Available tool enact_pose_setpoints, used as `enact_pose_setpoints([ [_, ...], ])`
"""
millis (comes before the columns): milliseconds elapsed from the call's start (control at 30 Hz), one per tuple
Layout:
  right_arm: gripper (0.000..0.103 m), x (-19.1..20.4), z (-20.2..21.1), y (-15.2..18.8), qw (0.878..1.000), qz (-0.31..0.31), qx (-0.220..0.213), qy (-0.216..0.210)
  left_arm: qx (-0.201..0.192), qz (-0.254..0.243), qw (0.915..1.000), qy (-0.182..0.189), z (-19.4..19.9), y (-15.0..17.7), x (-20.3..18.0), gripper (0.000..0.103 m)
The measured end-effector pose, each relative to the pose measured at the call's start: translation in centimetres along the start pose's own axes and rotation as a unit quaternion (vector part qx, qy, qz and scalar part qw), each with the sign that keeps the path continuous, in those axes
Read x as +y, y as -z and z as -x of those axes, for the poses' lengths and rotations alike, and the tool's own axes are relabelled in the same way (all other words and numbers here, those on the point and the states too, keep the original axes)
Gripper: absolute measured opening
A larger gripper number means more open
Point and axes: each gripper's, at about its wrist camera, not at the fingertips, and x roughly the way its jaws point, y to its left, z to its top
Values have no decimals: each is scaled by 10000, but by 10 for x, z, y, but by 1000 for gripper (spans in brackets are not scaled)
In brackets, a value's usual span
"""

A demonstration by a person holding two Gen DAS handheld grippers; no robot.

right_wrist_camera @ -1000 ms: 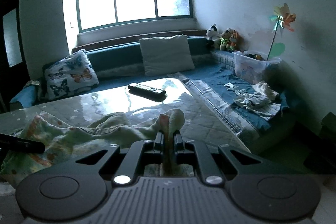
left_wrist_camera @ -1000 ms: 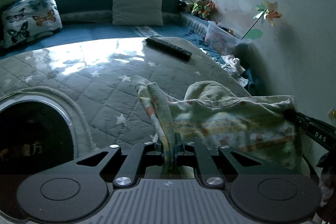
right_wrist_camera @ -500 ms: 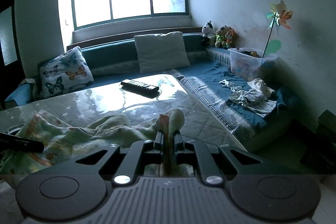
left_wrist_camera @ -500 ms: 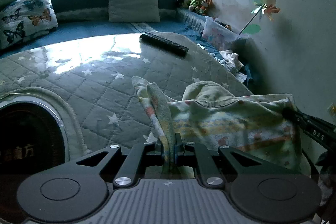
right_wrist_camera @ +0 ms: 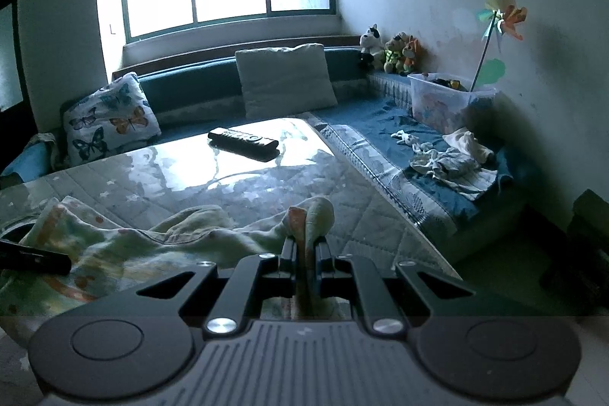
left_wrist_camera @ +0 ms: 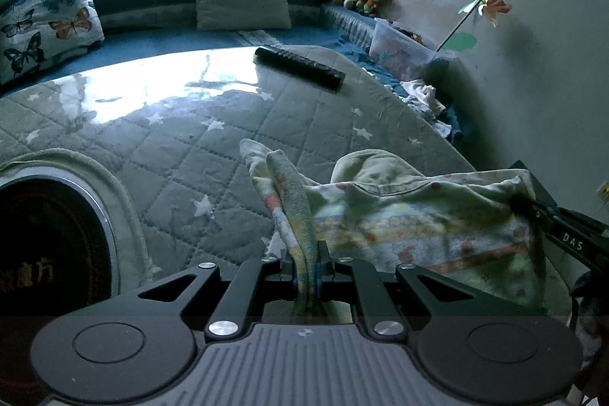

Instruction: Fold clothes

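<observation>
A pale yellow patterned garment (left_wrist_camera: pixel 411 223) is held stretched between both grippers, above the near edge of a quilted star-print table (left_wrist_camera: pixel 182 139). My left gripper (left_wrist_camera: pixel 306 267) is shut on one bunched corner of it. My right gripper (right_wrist_camera: pixel 304 259) is shut on the other corner; its tip shows at the right in the left wrist view (left_wrist_camera: pixel 533 210). In the right wrist view the garment (right_wrist_camera: pixel 152 246) sags to the left, with the left gripper's tip (right_wrist_camera: pixel 45 259) on its far edge.
A black remote (right_wrist_camera: pixel 243 139) lies on the table's far side. A sofa (right_wrist_camera: pixel 373 124) wraps around behind and right, with a butterfly cushion (right_wrist_camera: pixel 110 118), plain cushion (right_wrist_camera: pixel 285 78), clear plastic box (right_wrist_camera: pixel 445 99) and loose clothes (right_wrist_camera: pixel 453 160). A round dark opening (left_wrist_camera: pixel 49 238) is at left.
Both grippers keep their grip on the garment. The views have shifted slightly, as both grippers moved forward a little and tilted; the garment stays stretched between them.
</observation>
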Motion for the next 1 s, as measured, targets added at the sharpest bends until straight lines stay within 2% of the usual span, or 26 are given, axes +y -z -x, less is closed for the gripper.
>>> enact_pose_setpoints([
  [667,10,-1,-19,5,9995,-118,238,140,197,20,9997,-110,-14,4,5,10],
  [1000,16,-6,-26,9,9989,-194,345,251,239,17,9996,-133,-20,6,8,11],
])
